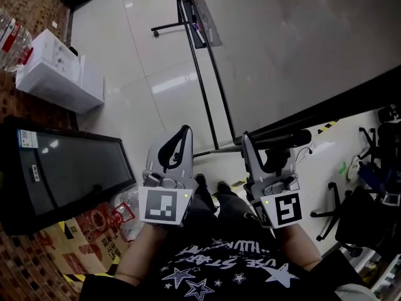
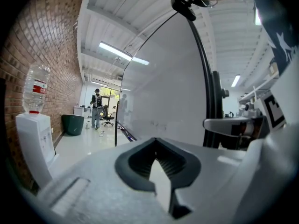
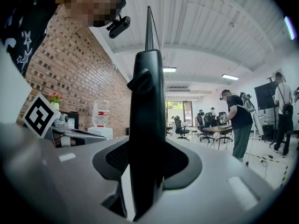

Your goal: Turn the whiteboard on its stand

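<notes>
I have the right gripper [image 1: 252, 144] clenched on the black frame edge [image 3: 147, 125] of the whiteboard [image 1: 294, 49]. Its own view shows that edge running straight up between the two fingers and filling the gap. I took the board at its near rim because I judge that a push there, far from the pivot, gives the most leverage for swinging the panel. The whiteboard hangs in its wheeled stand [image 1: 203, 80] on the tiled floor, directly ahead of me. From the head view the panel tilts away, its pale face turned up toward the camera. The left gripper [image 1: 182, 137] hangs just beside the whiteboard's near edge and is not touching it. Its fingers are drawn together on nothing, and in its own view only the board's pale face lies beyond them. I read that hand as held in reserve, ready to brace the frame if the stand rolls. A water dispenser [image 1: 59, 74] stands well apart from the whiteboard on its far-left side, out of the swing. The turn itself looks barely begun.
</notes>
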